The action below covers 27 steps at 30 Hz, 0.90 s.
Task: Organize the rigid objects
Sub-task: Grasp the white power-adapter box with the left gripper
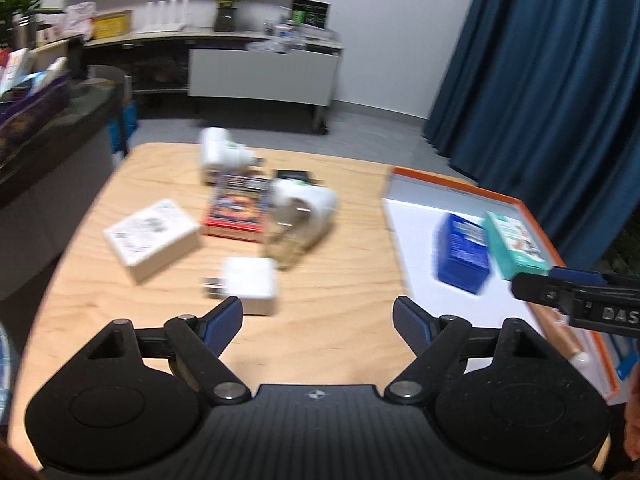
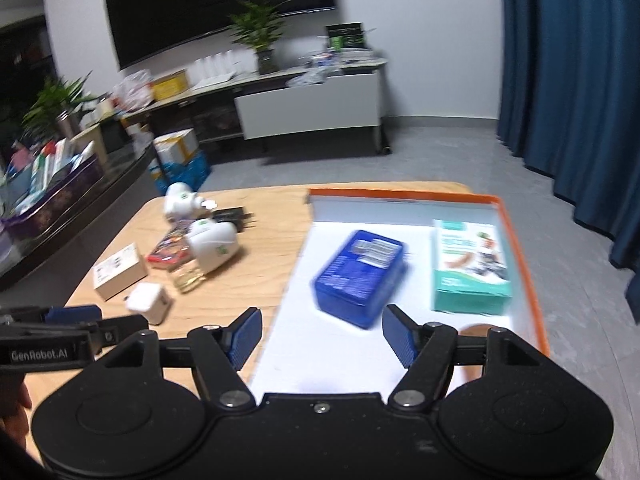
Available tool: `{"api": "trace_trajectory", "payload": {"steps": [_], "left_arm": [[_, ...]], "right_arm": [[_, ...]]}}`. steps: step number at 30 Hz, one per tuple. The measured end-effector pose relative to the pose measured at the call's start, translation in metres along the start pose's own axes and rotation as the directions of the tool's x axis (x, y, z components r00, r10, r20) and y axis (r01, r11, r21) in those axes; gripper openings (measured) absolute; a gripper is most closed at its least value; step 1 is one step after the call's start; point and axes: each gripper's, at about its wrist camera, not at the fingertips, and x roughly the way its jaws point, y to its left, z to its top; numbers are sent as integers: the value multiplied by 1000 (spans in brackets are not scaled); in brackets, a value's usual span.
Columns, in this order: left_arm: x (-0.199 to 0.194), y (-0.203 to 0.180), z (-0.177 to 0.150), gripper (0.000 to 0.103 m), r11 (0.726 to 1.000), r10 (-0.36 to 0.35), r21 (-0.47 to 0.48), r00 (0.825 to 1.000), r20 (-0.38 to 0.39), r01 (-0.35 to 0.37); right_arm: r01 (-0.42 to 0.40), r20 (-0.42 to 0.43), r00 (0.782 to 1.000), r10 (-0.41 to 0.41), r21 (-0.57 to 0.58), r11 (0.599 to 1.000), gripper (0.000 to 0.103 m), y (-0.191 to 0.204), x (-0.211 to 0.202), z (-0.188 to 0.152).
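Note:
An orange-rimmed white tray (image 2: 520, 240) on the wooden table's right holds a blue box (image 2: 358, 276) and a teal box (image 2: 468, 266); the tray (image 1: 416, 216) also shows in the left wrist view with the blue box (image 1: 462, 254) and teal box (image 1: 514, 244). Loose on the table lie a white charger (image 1: 250, 284), a white carton (image 1: 152, 238), a red box (image 1: 236, 210), a clear bottle (image 1: 286, 246) and white adapters (image 1: 308, 204). My left gripper (image 1: 318, 322) is open and empty above the table near the charger. My right gripper (image 2: 322, 338) is open and empty over the tray's near end.
The table (image 1: 340, 320) has a rounded left edge. A low dark bench (image 2: 60, 208) with books stands to the left. A grey cabinet (image 2: 308, 108) and plants stand at the back wall. Blue curtains (image 2: 572, 80) hang on the right. A wooden roller (image 1: 564, 340) lies in the tray.

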Motion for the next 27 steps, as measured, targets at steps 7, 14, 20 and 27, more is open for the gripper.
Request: {"api": "trace_trajectory", "payload": {"steps": [7,14,20,27], "left_arm": [[11,62,11,91,995,99,20,995,3,-99],[43,109,34,98,987,102,120,995,5,-102],[80,118,45,101,975,74,211,997,-9,-70],[96,116,37,73,974,48,223,999,-11,-44]], "right_arm": [[-22,-12,1000,22,-53,998,80,24,7,4],[-20,-29,999,19,-43,999,80,28,13,6],[-24,-52,998,21,-57,998,81,36,24,11],[-64,-91,994,61,-38,997,88,54,54,29]]}}
